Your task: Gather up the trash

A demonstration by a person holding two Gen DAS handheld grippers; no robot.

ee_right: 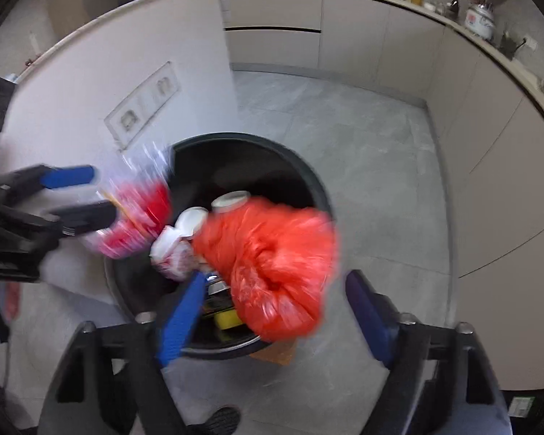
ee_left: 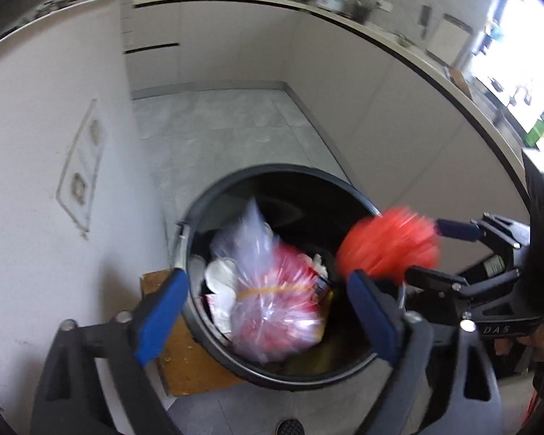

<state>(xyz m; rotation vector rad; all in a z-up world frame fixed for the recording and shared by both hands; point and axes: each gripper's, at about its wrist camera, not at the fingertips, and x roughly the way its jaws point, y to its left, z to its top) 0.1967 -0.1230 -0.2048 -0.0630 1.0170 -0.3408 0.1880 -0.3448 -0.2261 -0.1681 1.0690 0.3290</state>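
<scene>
Dropping is the step in hand: both grippers, left (ee_left: pixel 268 311) and right (ee_right: pixel 275 319), stand spread and grasp nothing, while the clear bag (ee_left: pixel 268 290) and red bag (ee_right: pixel 272 272) blur over the bin (ee_left: pixel 214 188). Next, probably, pull both clear.
</scene>
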